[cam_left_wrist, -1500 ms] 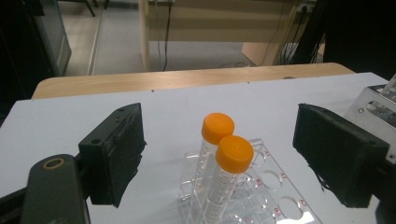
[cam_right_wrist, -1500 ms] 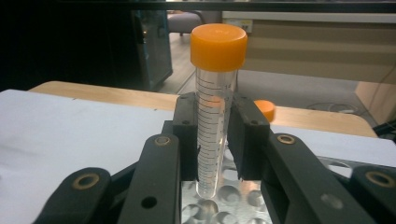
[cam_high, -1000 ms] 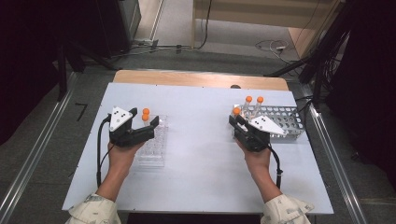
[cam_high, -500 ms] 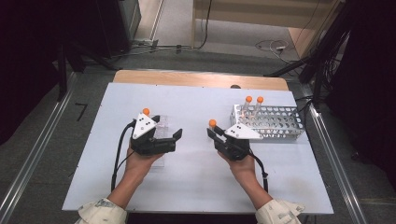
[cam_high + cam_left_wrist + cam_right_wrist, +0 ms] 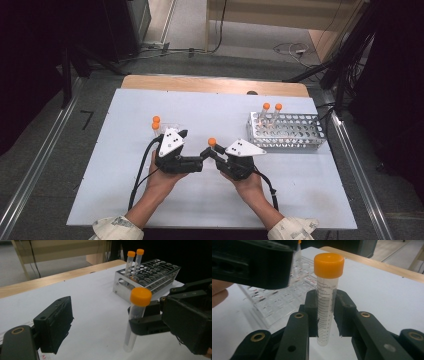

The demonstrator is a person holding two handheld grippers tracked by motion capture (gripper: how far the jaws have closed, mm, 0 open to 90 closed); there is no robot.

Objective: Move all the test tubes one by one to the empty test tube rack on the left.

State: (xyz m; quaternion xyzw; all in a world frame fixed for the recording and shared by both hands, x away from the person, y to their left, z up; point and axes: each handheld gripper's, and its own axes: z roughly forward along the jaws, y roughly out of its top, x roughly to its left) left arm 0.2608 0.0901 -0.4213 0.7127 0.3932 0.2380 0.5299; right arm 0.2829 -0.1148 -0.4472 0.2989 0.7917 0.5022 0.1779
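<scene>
Tube position: the orange-capped tube [image 5: 327, 297] stood upright between the pads of the right gripper [image 5: 326, 315], near the middle of the white table [image 5: 300, 200], its cap well above the jaws and its lower end below them.
Right gripper: its jaws were clamped on the tube's clear body, one pad on each side, as the right gripper view showed.
Left gripper: the left gripper [image 5: 197, 161] pointed toward the tube from the person's left with its jaws spread wide; they had just been opening, and nothing was pressed between them.
Tube and left pads: in the left gripper view the tube [image 5: 136, 320] stood ahead of the one left pad [image 5: 56, 322] in frame, apart from it.
Racks: a metal rack [image 5: 292, 132] with two capped tubes stood to the right; a clear rack [image 5: 274, 305] lay behind the left gripper.
Hard to see: the left gripper's second pad was cut off by the frame edge; whether the tube's tip touched the table could not be told.
</scene>
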